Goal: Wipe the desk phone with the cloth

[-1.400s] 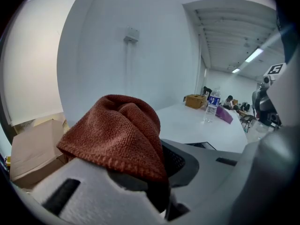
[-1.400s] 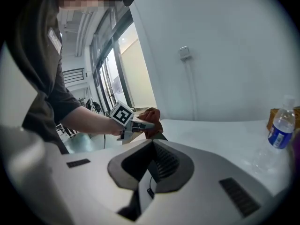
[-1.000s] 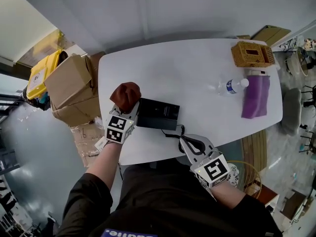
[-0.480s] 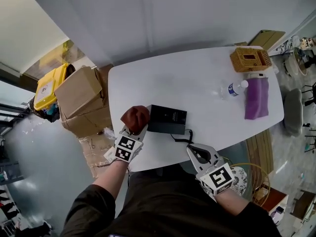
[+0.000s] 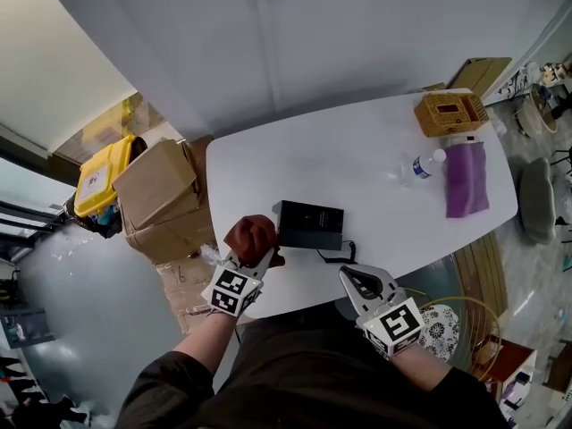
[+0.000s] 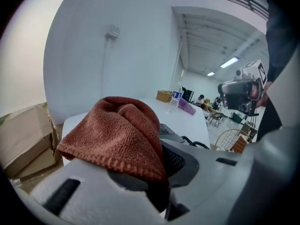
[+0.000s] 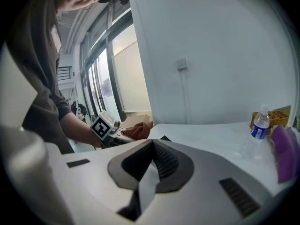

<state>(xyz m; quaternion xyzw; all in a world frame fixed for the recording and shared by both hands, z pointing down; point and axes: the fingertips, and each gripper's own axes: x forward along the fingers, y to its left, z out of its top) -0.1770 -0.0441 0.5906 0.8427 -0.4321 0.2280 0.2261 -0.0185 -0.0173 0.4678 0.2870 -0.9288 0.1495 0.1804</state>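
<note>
A black desk phone [image 5: 309, 225] lies near the front edge of the white table [image 5: 357, 150], its coiled cord [image 5: 338, 256] trailing toward me. A rust-red cloth [image 5: 251, 238] bunches against the phone's near-left corner, and my left gripper [image 5: 255, 256] is shut on it. In the left gripper view the cloth [image 6: 117, 135] fills the jaws and hides most of the phone [image 6: 168, 130]. My right gripper [image 5: 352, 276] hovers at the table's front edge, right of the cord, shut with nothing in it [image 7: 151, 165].
A water bottle [image 5: 422, 164], a purple cloth [image 5: 467, 179] and a wicker basket [image 5: 450, 110] stand at the table's right end. Cardboard boxes [image 5: 161, 186] and a yellow bin [image 5: 103, 172] sit on the floor to the left.
The left gripper has drawn the cloth along the phone's left side toward the table's front edge. The right gripper has stayed by the front edge. The head camera has shifted.
</note>
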